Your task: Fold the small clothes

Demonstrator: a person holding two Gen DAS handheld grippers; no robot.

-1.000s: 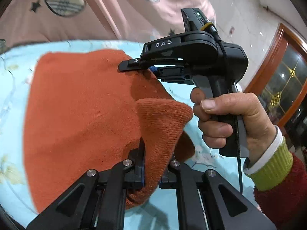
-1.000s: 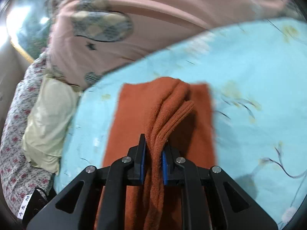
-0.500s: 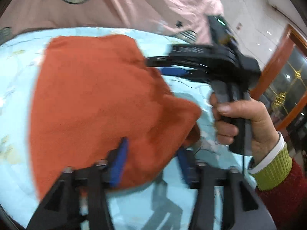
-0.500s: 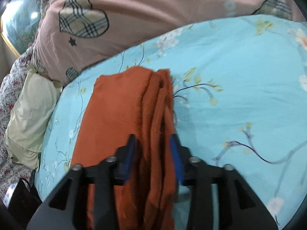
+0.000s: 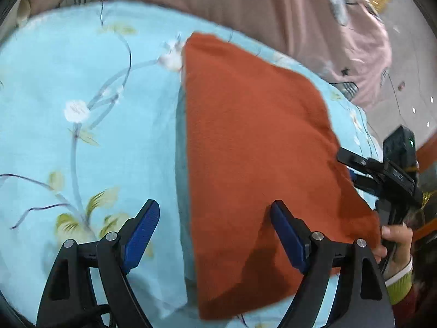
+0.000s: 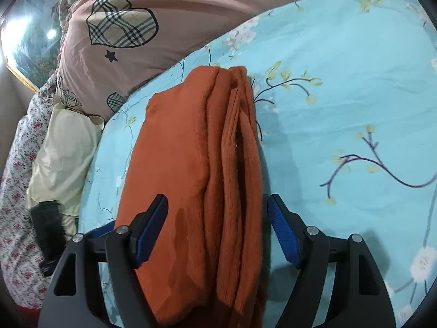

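Note:
A folded rust-orange knit garment (image 5: 254,147) lies flat on the light blue floral bedsheet (image 5: 82,104). My left gripper (image 5: 215,227) is open, its jaws wide apart over the garment's near left edge, holding nothing. In the right wrist view the garment (image 6: 196,169) shows several stacked folded layers along its right side. My right gripper (image 6: 218,224) is open, its blue pads on either side of the garment's near end. The right gripper also shows in the left wrist view (image 5: 382,172), at the garment's right edge.
A pink quilt with plaid heart patches (image 6: 131,27) lies beyond the blue sheet (image 6: 341,82). A cream pillow (image 6: 62,153) and a flowered cover (image 6: 19,191) lie at the left. A black device (image 6: 47,227) sits at the left edge.
Both grippers were shut on the garment's fold a second ago; both have opened and let it go. The garment now lies folded flat, and the left gripper has swung left.

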